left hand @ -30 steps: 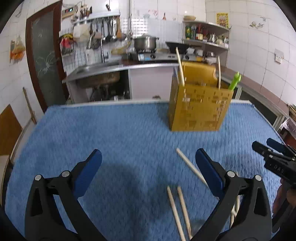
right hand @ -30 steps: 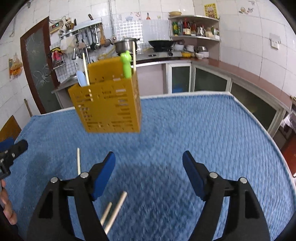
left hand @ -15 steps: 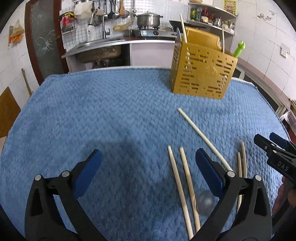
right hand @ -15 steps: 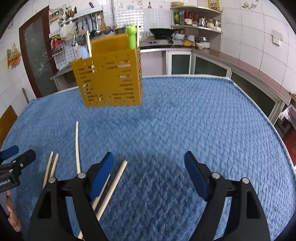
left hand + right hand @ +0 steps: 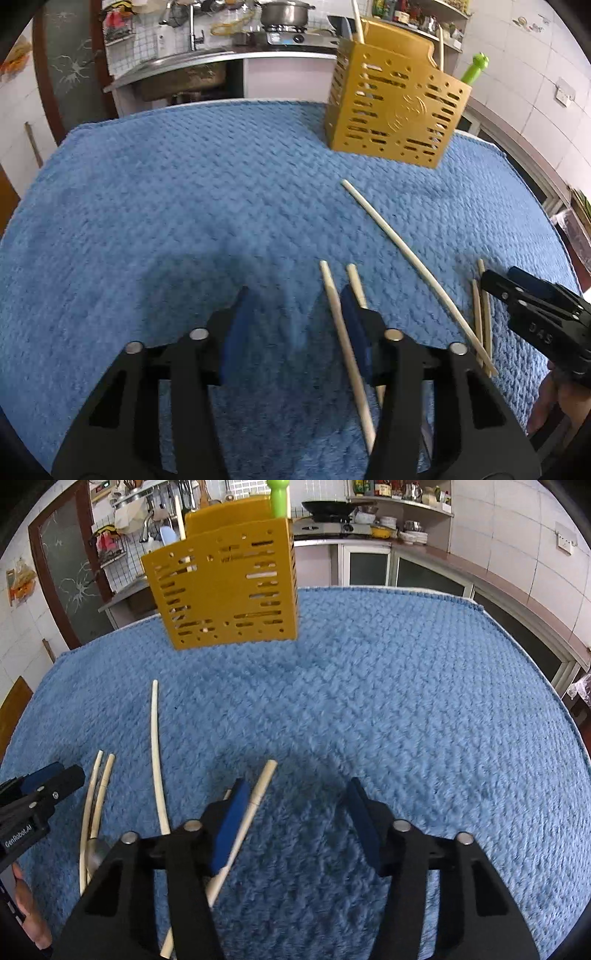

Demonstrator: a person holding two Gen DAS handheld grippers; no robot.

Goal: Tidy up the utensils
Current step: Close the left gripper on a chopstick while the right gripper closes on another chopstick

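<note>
I've got both grippers low over the blue cloth (image 5: 147, 221), noses pitched down at the loose chopsticks. Left gripper (image 5: 295, 325): jaws have just been closing, now about half-wide, and one chopstick (image 5: 343, 339) lies between the pads, hard by the right-hand pad; no pinch that I can see, so nothing held yet. Its twin (image 5: 355, 283) runs under/behind that same pad, so I'd judge a risk of catching both or flicking one away.

Right gripper (image 5: 295, 812): also just been closing, about half-wide. A thicker stick (image 5: 255, 801) lies next to its left-hand pad, on the inner side; rest of the gap is bare cloth. Not gripped.

To do this step well, imo: shift each gripper a touch sideways so the stick sits mid-gap, press tips into the cloth, then close slow. The cloth is soft, which should let the pads get under a round stick.

The yellow holder (image 5: 229, 590) stands ahead of both grippers, upright, w/ a few sticks and a green-topped utensil (image 5: 474, 68) already in it. One long chopstick (image 5: 413, 269) lies diagonal between the two grippers, and a pair (image 5: 96, 794) sits just by the left gripper's nose as seen from the right cam.

Room: plenty of open cloth ahead-left of the left gripper and ahead-right of the right one. Tight spot is the middle, where the grippers are near each other. Cloth edge is well off.
</note>
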